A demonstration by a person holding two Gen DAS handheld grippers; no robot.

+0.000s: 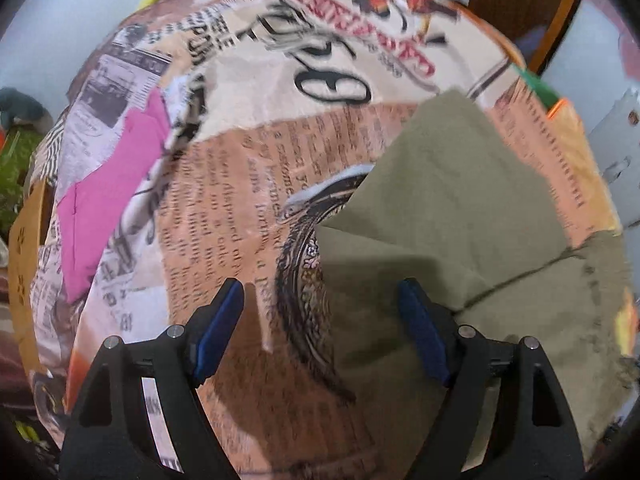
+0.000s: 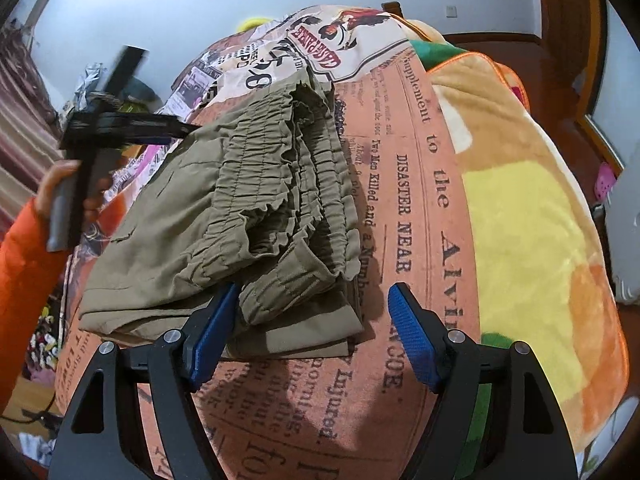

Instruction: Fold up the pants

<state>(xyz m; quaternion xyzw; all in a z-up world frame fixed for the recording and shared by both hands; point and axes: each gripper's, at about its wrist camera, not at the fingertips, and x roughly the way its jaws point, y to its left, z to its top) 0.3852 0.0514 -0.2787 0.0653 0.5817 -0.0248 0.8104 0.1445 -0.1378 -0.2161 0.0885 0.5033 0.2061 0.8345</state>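
Note:
Olive-green pants (image 2: 224, 216) lie folded in a stack on a newspaper-print bedspread (image 2: 404, 184), the ruffled elastic waistband on top and toward the right. In the left wrist view the pants (image 1: 452, 240) fill the right half, with a fold edge running across. My left gripper (image 1: 320, 320) is open and empty, hovering over the pants' left edge; it also shows in the right wrist view (image 2: 176, 130), held by a hand in an orange sleeve. My right gripper (image 2: 312, 316) is open and empty, just in front of the stack's near corner.
A pink cloth (image 1: 112, 200) lies on the bedspread to the left. A yellow and orange plush blanket (image 2: 532, 240) covers the bed's right side. A wooden door (image 1: 524, 8) stands behind. Clutter sits on the floor at the left (image 2: 44, 344).

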